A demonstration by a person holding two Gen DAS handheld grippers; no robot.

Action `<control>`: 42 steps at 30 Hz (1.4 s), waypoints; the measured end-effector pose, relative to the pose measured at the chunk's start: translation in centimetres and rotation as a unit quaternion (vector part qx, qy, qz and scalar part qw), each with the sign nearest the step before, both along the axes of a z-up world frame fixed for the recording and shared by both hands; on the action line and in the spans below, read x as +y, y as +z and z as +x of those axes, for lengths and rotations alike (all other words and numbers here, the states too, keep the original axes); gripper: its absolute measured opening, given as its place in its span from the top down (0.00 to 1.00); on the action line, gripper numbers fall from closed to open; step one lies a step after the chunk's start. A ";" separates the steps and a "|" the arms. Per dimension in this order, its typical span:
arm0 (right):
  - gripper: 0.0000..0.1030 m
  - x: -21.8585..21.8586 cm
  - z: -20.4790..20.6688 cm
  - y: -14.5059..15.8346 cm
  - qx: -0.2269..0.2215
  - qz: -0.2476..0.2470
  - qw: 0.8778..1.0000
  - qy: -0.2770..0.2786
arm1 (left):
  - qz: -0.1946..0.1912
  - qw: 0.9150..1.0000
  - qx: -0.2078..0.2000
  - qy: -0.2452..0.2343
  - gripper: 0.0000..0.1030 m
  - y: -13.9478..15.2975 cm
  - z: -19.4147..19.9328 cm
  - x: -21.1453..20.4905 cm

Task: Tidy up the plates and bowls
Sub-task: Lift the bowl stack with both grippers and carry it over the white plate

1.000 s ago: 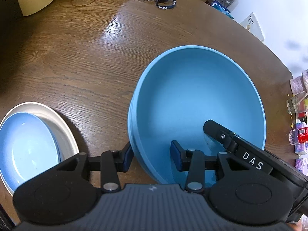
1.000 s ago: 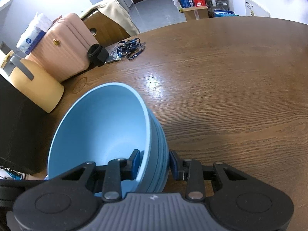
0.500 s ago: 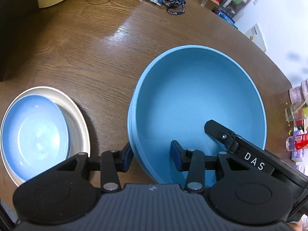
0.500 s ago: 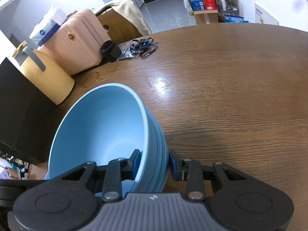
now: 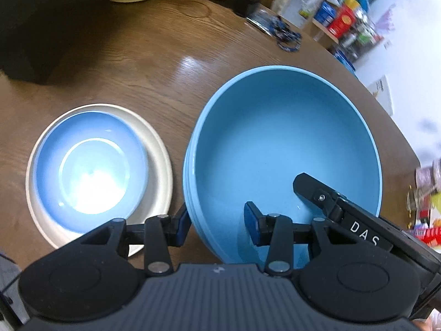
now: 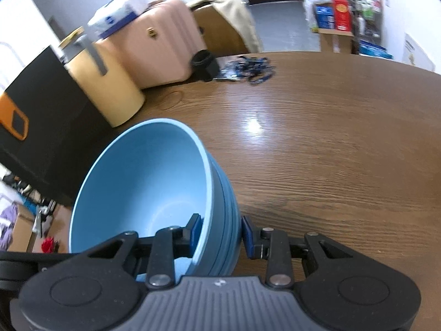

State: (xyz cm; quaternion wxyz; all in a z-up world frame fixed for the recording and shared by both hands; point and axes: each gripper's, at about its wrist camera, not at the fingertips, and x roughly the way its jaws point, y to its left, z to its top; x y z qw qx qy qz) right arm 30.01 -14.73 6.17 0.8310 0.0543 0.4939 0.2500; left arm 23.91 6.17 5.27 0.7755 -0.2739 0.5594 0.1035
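Observation:
A stack of nested blue bowls (image 5: 275,143) hangs tilted just above the brown table (image 5: 137,63), held from two sides. My left gripper (image 5: 217,224) is shut on its near wall, one pad inside and one outside. My right gripper (image 6: 220,231) is shut on the opposite wall of the bowls (image 6: 143,182) in the same way; one of its fingers (image 5: 311,187) shows inside the top bowl. To the left of the stack a light-blue plate (image 5: 91,162) lies on a wider white plate (image 5: 160,165), flat on the table.
At the table's far side stand a cream cylinder (image 6: 104,88), a pink suitcase (image 6: 154,49), a black cup (image 6: 204,63) and a blue lanyard (image 6: 253,69). A black box (image 6: 41,115) is at the left. Jars (image 5: 424,193) sit near the table's right edge.
Both grippers have carried the bowl stack sideways and slightly up, rolling as they went. In the left wrist view the two plates have slid in from the left edge to beside the stack.

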 end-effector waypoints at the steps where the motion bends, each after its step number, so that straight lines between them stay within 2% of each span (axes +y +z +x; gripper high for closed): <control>1: 0.70 0.6 -0.1 0.1 -0.002 -0.001 1.000 0.009 | 0.000 1.000 0.000 0.007 0.59 0.0 -0.3 0.5; 12: 0.70 7.1 -1.8 0.8 -0.018 -0.005 0.996 0.088 | -0.001 0.997 -0.002 0.078 0.59 0.1 -3.5 5.9; 17: 0.70 9.6 -2.9 1.6 -0.035 -0.006 0.993 0.115 | 0.000 0.995 -0.008 0.102 0.59 0.6 -5.0 8.1; 23: 0.70 12.3 -3.5 1.5 -0.033 -0.006 0.990 0.137 | -0.002 0.993 -0.005 0.121 0.59 0.1 -6.2 10.5; 34: 0.70 16.0 -4.1 -0.5 -0.006 -0.025 0.989 0.147 | -0.006 0.992 0.016 0.121 0.59 -1.9 -7.2 13.7; 42: 0.71 17.1 -4.6 -1.6 0.004 -0.039 0.988 0.147 | -0.014 0.993 0.028 0.111 0.59 -3.3 -7.4 14.7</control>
